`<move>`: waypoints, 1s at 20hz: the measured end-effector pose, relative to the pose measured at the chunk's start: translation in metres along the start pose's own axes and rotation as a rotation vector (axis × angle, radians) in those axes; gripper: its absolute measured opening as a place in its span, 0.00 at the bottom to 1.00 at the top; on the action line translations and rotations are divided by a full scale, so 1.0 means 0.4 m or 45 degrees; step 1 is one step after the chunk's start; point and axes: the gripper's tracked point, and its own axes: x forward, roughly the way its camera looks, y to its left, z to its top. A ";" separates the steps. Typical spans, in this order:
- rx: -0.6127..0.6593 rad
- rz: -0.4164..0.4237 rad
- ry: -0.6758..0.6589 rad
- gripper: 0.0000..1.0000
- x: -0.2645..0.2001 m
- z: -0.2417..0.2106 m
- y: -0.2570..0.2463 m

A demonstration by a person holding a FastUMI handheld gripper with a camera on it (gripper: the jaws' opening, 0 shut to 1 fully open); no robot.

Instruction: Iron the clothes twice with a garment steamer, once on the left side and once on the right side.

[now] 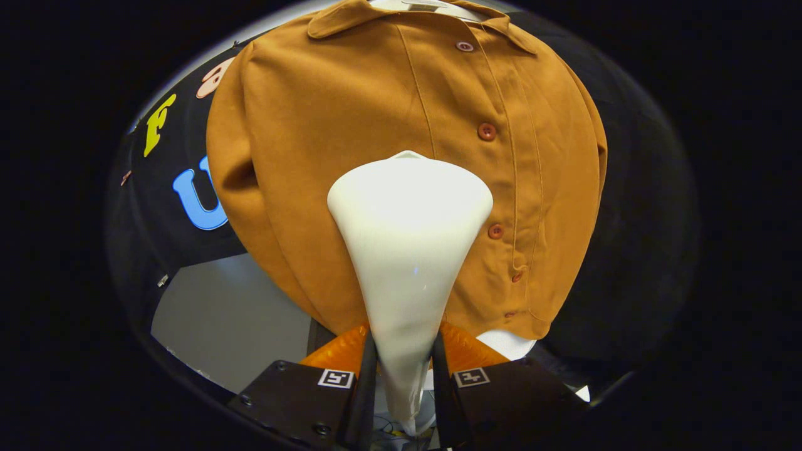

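The white, cone-shaped plastic garment steamer (408, 250) stands up between the fingers, its narrow neck pinched between the jaws and its wide head flaring out ahead of them. Held by the neck like this, the head points straight along the gripper (404, 369), so wherever the gripper aims, the steaming face goes.

The head lies against, or just short of, the front of the mustard-brown button-up shirt (351, 125); whether it truly touches the cloth cannot be told. It sits on the panel beside the buttoned placket (501, 163), roughly mid-height, so this looks like a pass on one side of the shirt, though how much of the task is done cannot be judged from here.

The shirt hangs upright from a pale hanger (432, 6) at its collar, which lets the fabric fall flat and free for vertical strokes. The row of reddish buttons (487, 131) runs just beside the steamer head; keeping clear of them would avoid snagging.

Behind the shirt is the black cloth wall (156, 207), and below it a pale grey surface (232, 313).
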 end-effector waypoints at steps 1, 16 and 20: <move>0.002 -0.005 0.019 0.43 0.000 -0.014 -0.002; 0.039 -0.058 0.069 0.43 -0.086 -0.089 -0.071; 0.053 -0.106 -0.098 0.43 -0.137 0.024 -0.119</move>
